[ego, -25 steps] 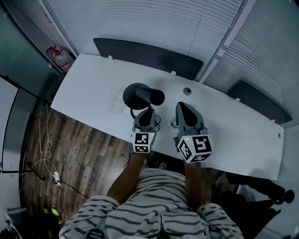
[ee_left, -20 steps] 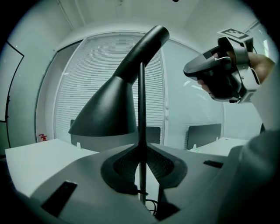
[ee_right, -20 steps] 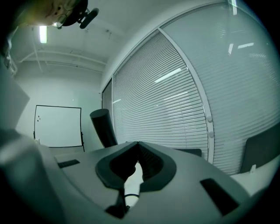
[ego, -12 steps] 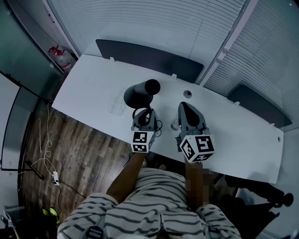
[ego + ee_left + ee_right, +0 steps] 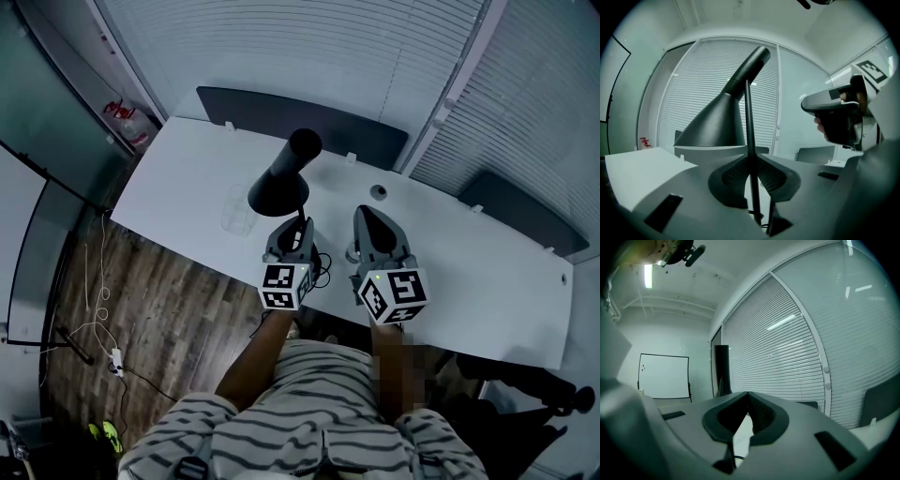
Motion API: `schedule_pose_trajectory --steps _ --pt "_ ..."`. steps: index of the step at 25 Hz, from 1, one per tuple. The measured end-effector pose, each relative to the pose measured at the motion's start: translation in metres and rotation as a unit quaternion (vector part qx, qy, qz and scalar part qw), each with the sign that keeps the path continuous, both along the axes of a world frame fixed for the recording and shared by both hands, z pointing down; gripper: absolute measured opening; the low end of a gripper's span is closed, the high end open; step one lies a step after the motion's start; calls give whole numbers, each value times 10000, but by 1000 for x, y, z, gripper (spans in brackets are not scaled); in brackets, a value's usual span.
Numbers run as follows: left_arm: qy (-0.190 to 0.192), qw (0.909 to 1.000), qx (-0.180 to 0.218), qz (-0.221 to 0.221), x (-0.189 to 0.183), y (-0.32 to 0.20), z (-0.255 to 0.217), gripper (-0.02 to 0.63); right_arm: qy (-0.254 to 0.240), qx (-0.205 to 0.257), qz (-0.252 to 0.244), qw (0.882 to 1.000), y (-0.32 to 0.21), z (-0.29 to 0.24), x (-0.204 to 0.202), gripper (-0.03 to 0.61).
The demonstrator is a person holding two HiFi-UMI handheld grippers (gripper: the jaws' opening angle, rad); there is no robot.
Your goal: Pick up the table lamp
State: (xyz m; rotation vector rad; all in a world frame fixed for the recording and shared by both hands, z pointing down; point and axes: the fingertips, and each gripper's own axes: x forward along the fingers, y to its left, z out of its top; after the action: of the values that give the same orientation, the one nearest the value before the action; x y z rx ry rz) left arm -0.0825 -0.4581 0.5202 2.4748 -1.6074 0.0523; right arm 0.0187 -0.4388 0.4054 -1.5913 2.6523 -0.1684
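Clenching the table lamp's thin stem over the white table, the left gripper sits just left of the right gripper, whose jaws are pressed together on nothing.

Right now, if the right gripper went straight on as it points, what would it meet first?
Over the table the way looks free; the right gripper would likely meet the window blinds, unless the dark screen stands high enough.

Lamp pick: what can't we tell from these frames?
Base of the table lamp: head view, hidden under its shade and the left claw; left gripper view, cut off behind the claw's body. Whether it is off the table is unclear.
Clear item left of the lamp: head view, too faint to identify.
Round spot near the right claw: too small.
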Motion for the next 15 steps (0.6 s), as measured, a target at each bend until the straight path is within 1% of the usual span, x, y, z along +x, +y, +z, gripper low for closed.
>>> schedule_pose_trajectory --steps 15 --pt "-22 9977 654 173 3 23 -100 55 -59 141 -120 9998 13 -12 -7 11"
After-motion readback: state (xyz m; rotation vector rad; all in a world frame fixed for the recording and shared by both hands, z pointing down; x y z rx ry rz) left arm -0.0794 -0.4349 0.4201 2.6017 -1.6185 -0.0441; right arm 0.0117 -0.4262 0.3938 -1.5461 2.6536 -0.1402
